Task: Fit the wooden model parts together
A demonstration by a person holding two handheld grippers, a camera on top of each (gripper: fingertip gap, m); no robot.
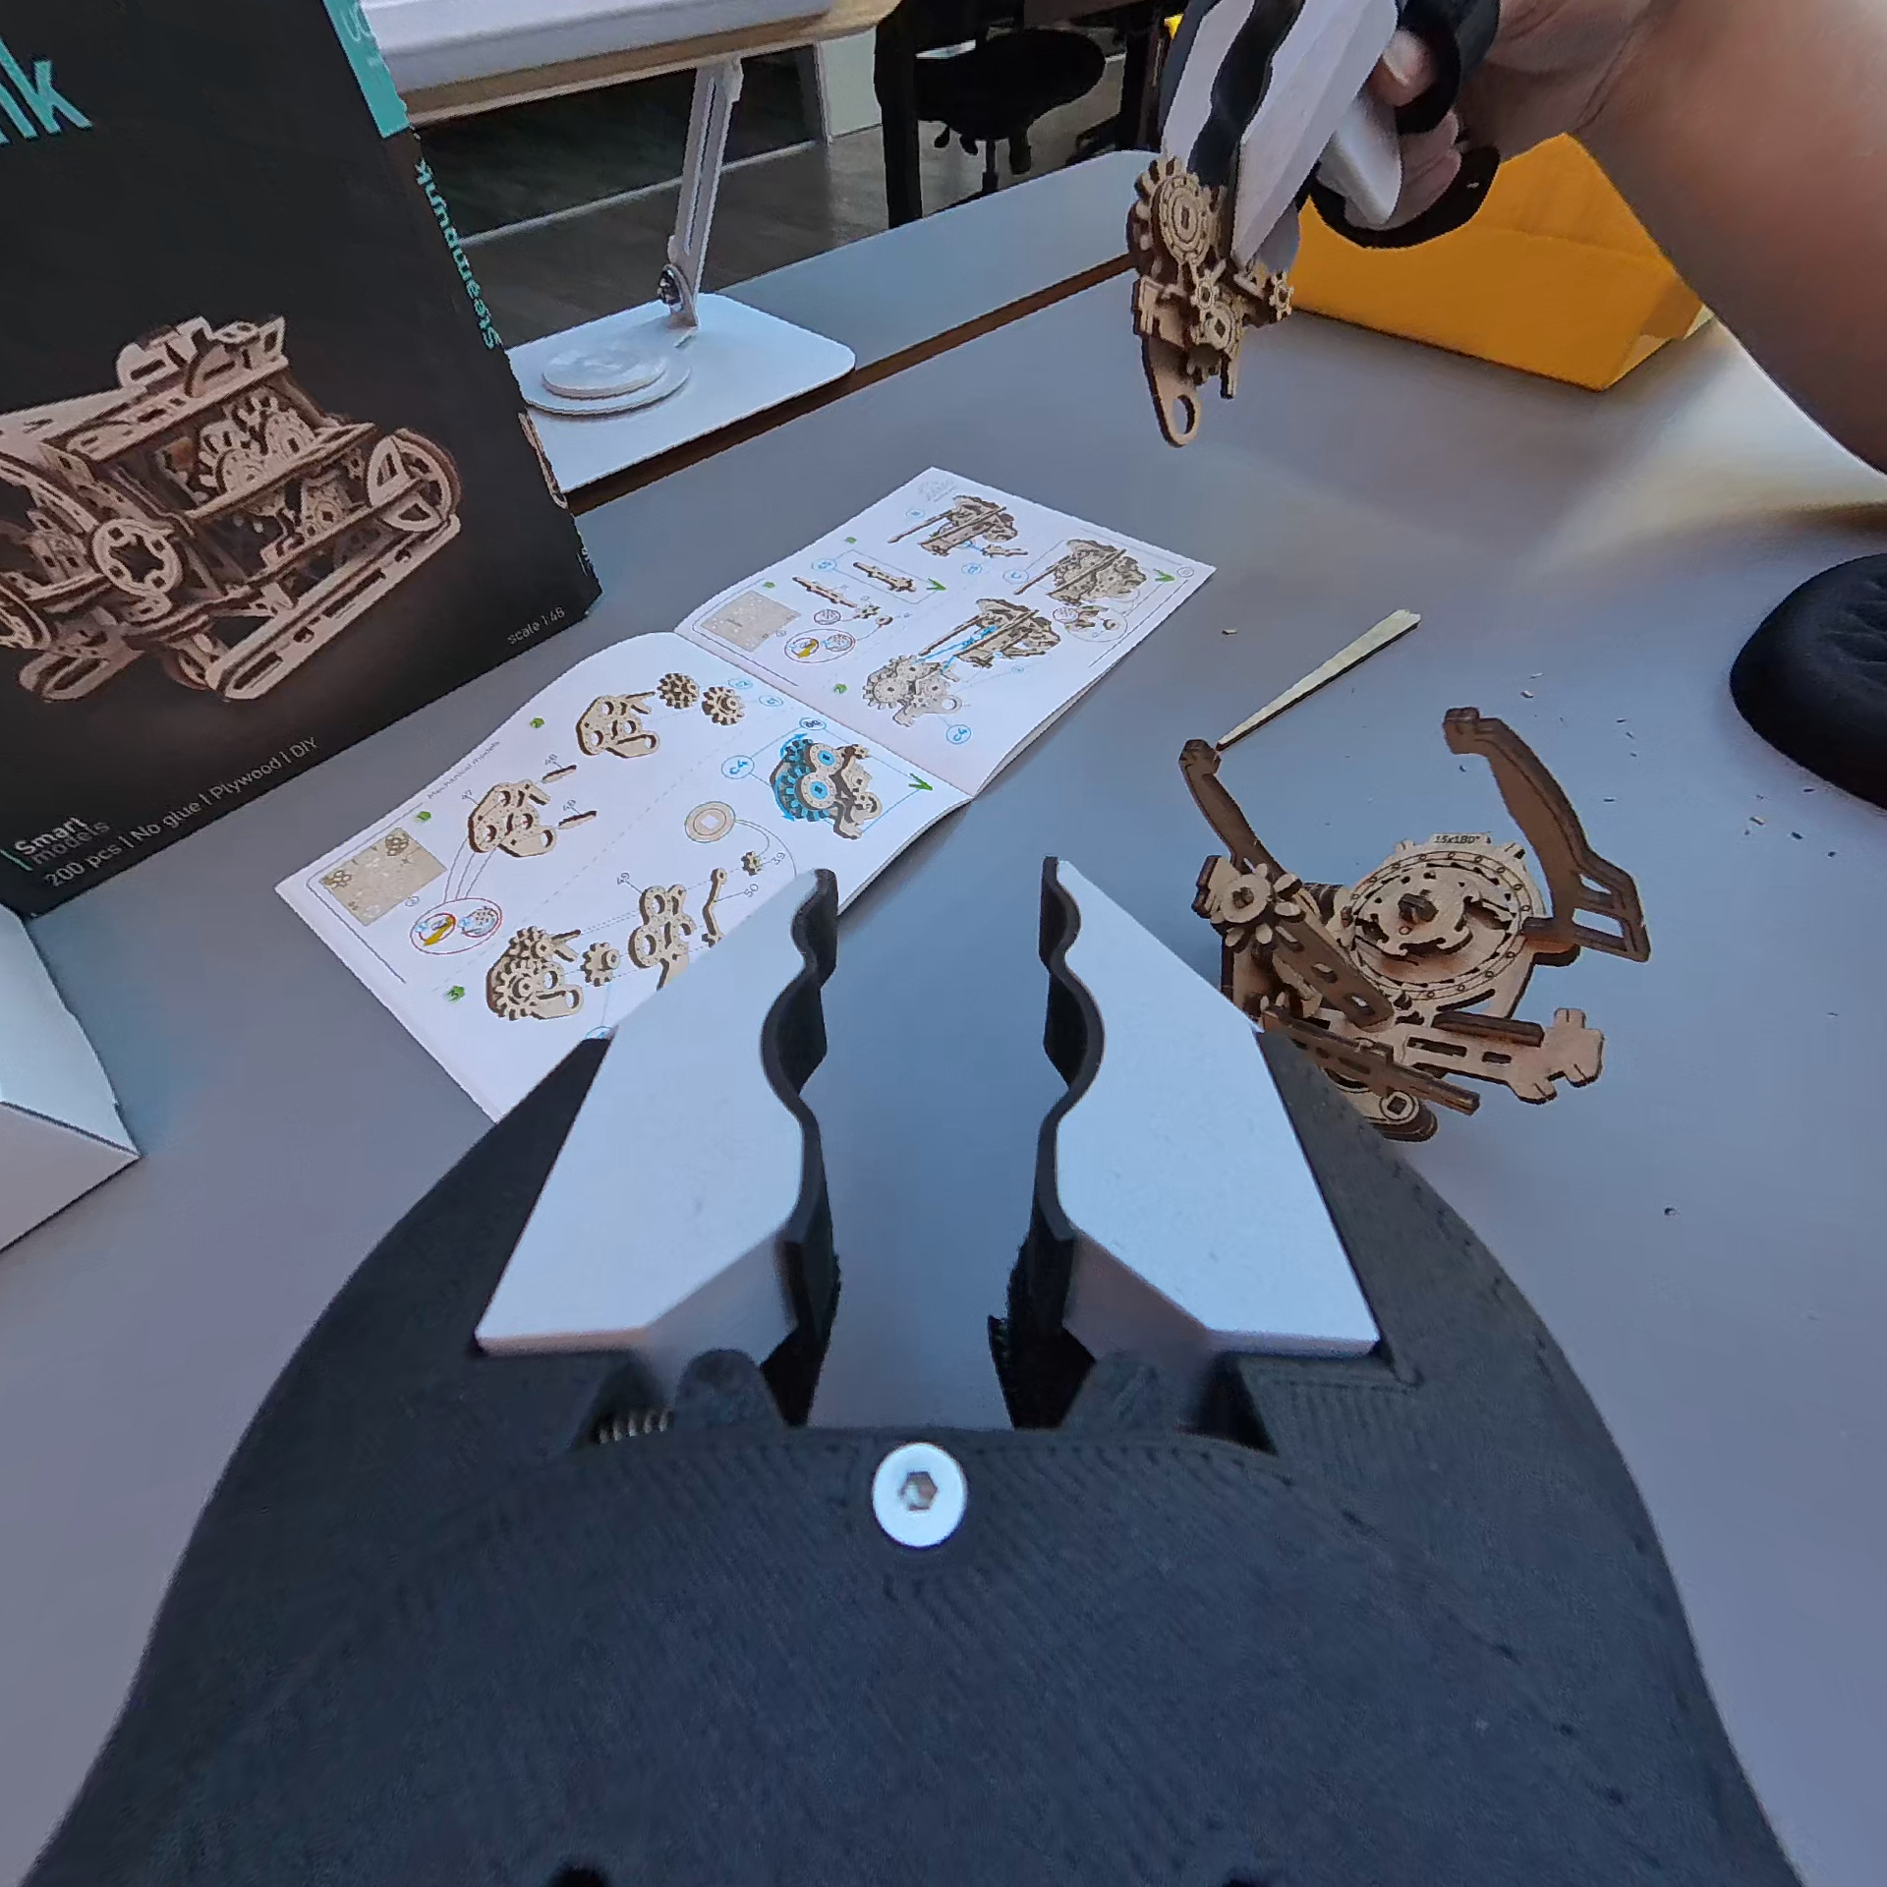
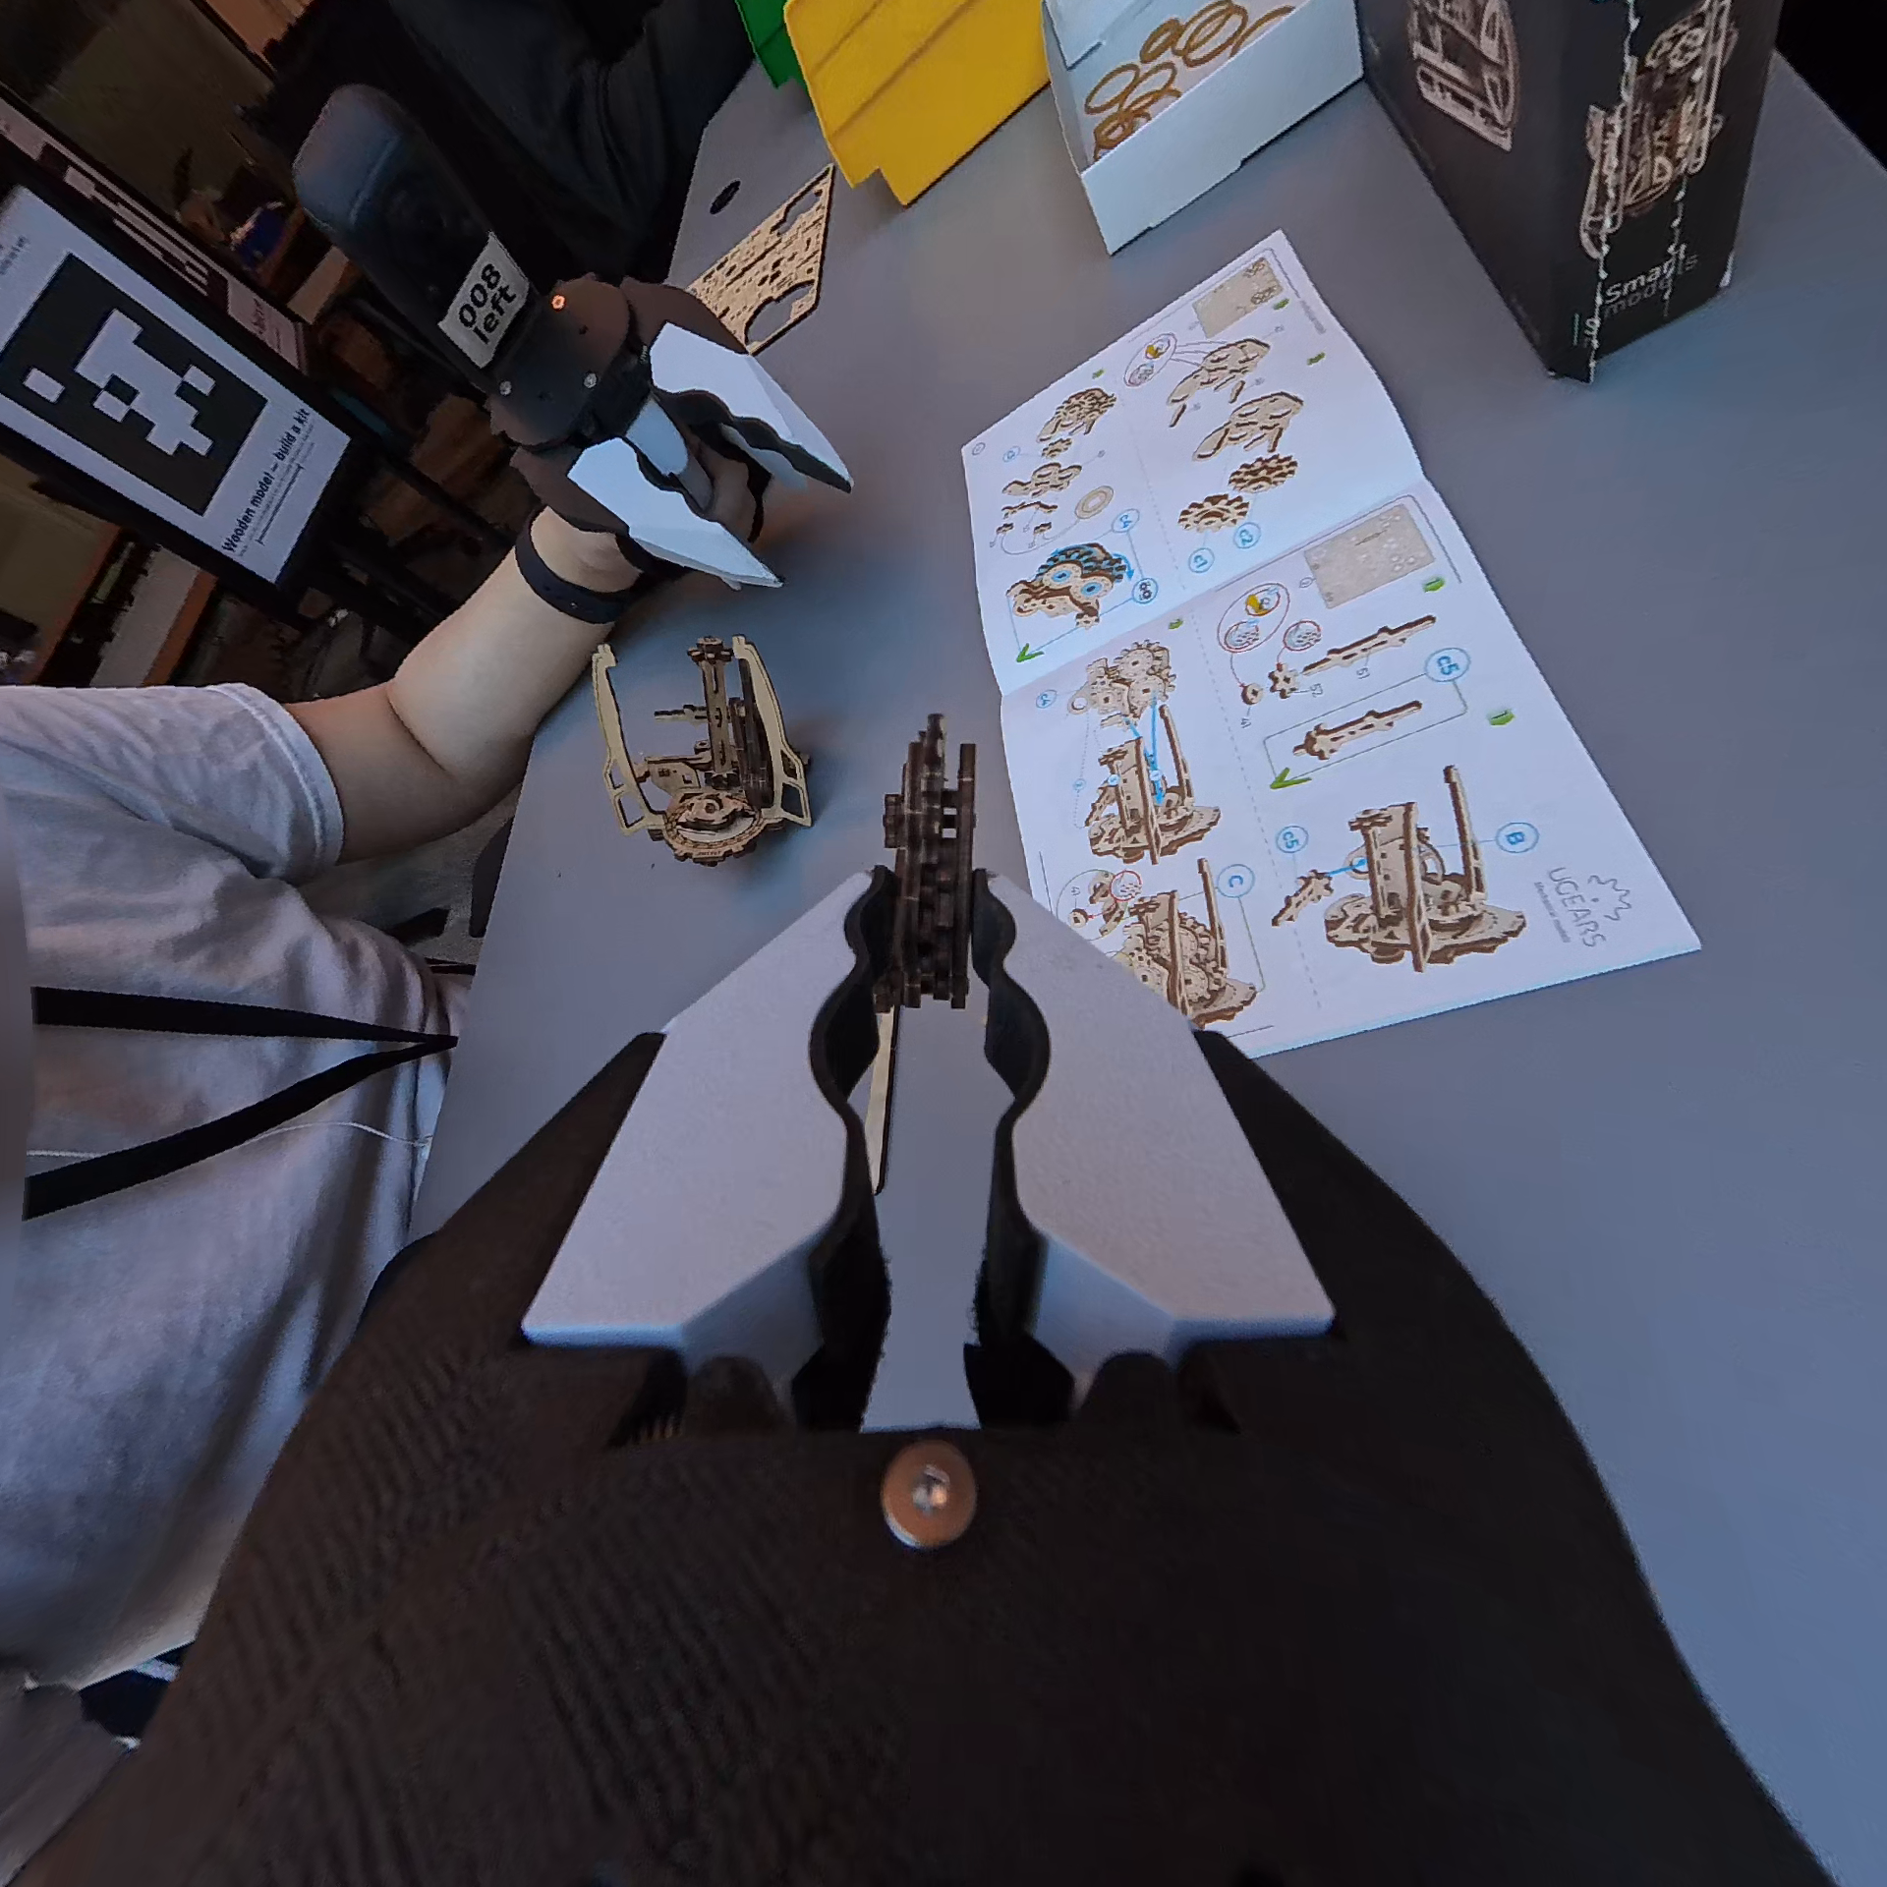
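A wooden base assembly (image 1: pixel 1414 939) with a round dial and two curved arms stands on the grey table (image 1: pixel 1327 511), just right of my left gripper (image 1: pixel 934 888), which is open and empty. The assembly also shows in the right wrist view (image 2: pixel 705 761). My right gripper (image 2: pixel 929 888) is shut on a small wooden gear cluster (image 2: pixel 931 848) and holds it above the table. In the left wrist view the right gripper (image 1: pixel 1241 220) hangs at the upper right with the gear cluster (image 1: pixel 1195 286) below its tips. The left gripper (image 2: pixel 807 531) shows open in the right wrist view.
An open instruction booklet (image 1: pixel 735 776) lies mid-table. A dark kit box (image 1: pixel 235 460) stands at the left. A thin wooden stick (image 1: pixel 1317 679), a yellow bin (image 1: pixel 1481 276), a white stand (image 1: pixel 684 378), a punched wooden sheet (image 2: pixel 776 255) and a white parts box (image 2: pixel 1184 112) lie around. A person's arm (image 2: pixel 449 705) rests nearby. The left gripper's tips are roughly 20 cm from the right gripper's. The thin wooden stick (image 1: pixel 1317 679) is closer to my right gripper, around 12 cm from its tips; the left tips are 15 cm off.
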